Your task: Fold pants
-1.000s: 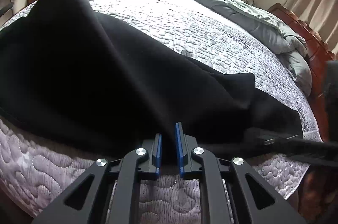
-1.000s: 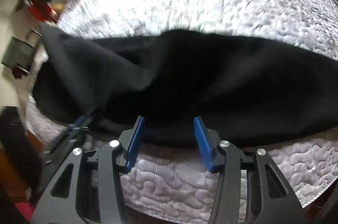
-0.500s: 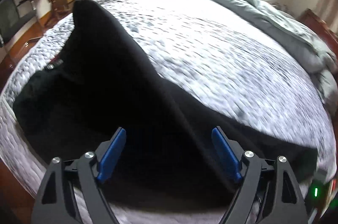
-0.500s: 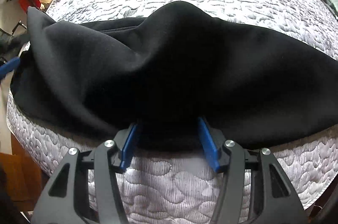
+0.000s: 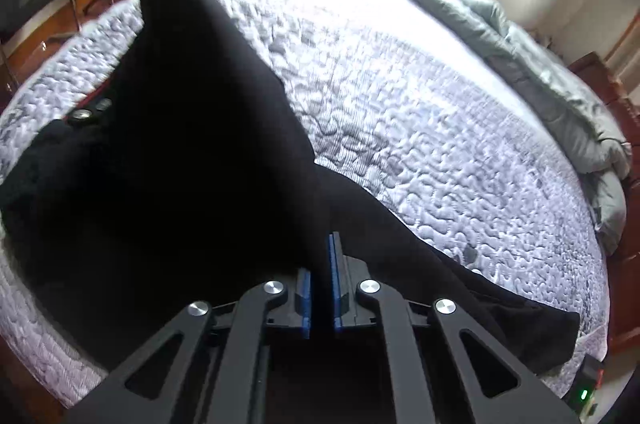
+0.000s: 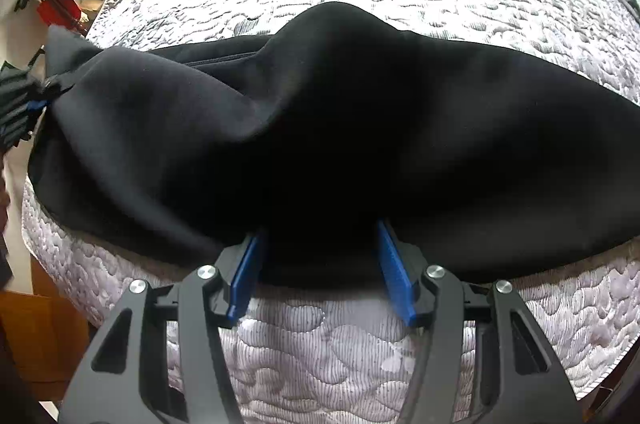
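my left gripper (image 5: 320,276) was pinched tight on a ridge of the black pants (image 5: 168,151), which ran ahead of it and off to its left over the quilted bed (image 5: 420,111). my right gripper (image 6: 320,256) stood half open around a thick bunch of the same cloth; i could not tell if its pads pressed. i judged that bunch might slip out, skewing the fold.
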A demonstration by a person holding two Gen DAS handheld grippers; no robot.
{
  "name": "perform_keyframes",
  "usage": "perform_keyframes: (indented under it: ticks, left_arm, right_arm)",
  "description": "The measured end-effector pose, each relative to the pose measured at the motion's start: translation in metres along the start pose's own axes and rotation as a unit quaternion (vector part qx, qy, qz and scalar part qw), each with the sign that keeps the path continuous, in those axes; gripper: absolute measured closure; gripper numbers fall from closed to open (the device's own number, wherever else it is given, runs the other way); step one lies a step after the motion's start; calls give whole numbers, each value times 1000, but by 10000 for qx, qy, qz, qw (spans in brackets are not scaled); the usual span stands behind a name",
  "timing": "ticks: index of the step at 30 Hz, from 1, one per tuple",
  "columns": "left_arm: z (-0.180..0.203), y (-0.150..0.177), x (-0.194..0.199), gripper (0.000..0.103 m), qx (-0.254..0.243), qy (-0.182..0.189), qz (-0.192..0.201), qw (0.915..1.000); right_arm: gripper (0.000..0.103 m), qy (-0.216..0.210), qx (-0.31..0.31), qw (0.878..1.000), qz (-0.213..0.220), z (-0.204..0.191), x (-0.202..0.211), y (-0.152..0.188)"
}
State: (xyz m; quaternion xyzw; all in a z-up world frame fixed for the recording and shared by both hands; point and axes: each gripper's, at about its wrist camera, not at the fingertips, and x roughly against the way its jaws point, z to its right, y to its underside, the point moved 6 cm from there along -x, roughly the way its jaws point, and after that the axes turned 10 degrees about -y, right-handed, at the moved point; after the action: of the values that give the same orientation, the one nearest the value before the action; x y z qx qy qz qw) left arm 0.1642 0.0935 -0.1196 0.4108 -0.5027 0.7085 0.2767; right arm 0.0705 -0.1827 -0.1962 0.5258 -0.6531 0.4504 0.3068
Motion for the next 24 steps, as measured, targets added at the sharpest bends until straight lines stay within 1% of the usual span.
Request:
perform_keyframes:
  ticks: [1,3,6,9,10,12,13,14,16,17,18,19,22,24]
  left_arm:
    - [-3,5,7,96,29,3,167,9999]
    - [-12,24,28,96,81,-52,621,9980]
    - [-29,50,42,96,270,-132,881,9957]
    - [-43,80,40,96,502,-144,861,9949]
    - [-48,89,35,94,550,-121,785,9953]
    - [-56,96,24,92,657,78,575,9961]
    - [-62,95,20,87,800,256,480,9953]
    - [-68,94,18,84,923,371,446,9940]
    - [-79,83,18,77,1175,548,443,9906]
    - [-86,78,18,70,1300,564,407,9891]
    - [-92,74,17,51,1437,544,375,9874]
    - [-102,67,18,41,1602,533,380,9849]
    - [-130,49,16,38,2000,457,453,9777]
    - [-143,39,8,38,2169,483,355,9744]
  right_arm:
    - [47,-37,-31,10000,-14,1,0,0]
    - [47,-91,-70,9999,-50,1,0,-1]
    - [46,-104,-73,9999,-74,1,0,-2]
    - [45,-58,-36,9999,-102,-1,-1,-2]
    - [45,-50,-28,9999,-108,-1,-1,-2]
    - [44,-37,-5,9999,-130,-2,-2,-3]
    - [44,-34,6,9999,-143,-2,-2,-3]
    - [44,-37,9,9999,-155,-2,-2,-3]
    - [44,-58,13,9999,-163,-2,-3,-5]
    - [44,-66,18,9998,-165,-2,-3,-5]
    - [44,-74,22,9998,-168,-1,-3,-5]
    - [44,-81,21,9998,-169,-1,-3,-5]
    - [44,-75,24,9998,-181,-1,-3,-6]
    - [43,-63,31,9998,-186,-1,-4,-5]
